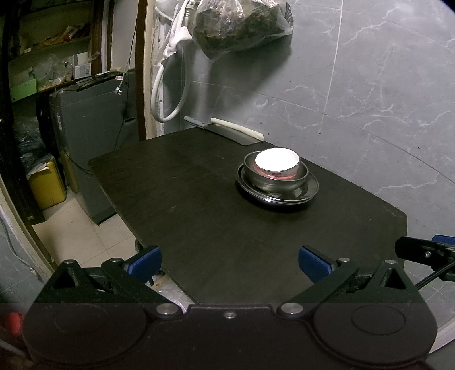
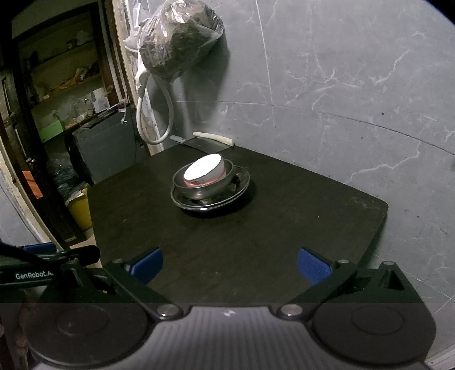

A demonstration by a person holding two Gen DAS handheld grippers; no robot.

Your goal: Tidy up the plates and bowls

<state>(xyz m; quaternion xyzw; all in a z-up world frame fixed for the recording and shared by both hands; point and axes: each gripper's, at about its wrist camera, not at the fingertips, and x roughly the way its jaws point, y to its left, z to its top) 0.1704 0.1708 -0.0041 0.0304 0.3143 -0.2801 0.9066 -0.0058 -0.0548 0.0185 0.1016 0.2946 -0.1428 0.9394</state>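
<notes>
A white bowl with a red band sits inside a steel bowl, which rests on stacked steel plates toward the far side of a dark table. My left gripper hangs open over the table's near edge, well short of the stack, with nothing between its blue pads. My right gripper is open too and empty, also at the near edge. The left wrist view catches part of the right gripper at its right border.
A cleaver with a white handle lies at the table's back edge against the grey marble wall. A plastic bag and a white hose hang above. Left of the table stand a grey cabinet and a yellow bin.
</notes>
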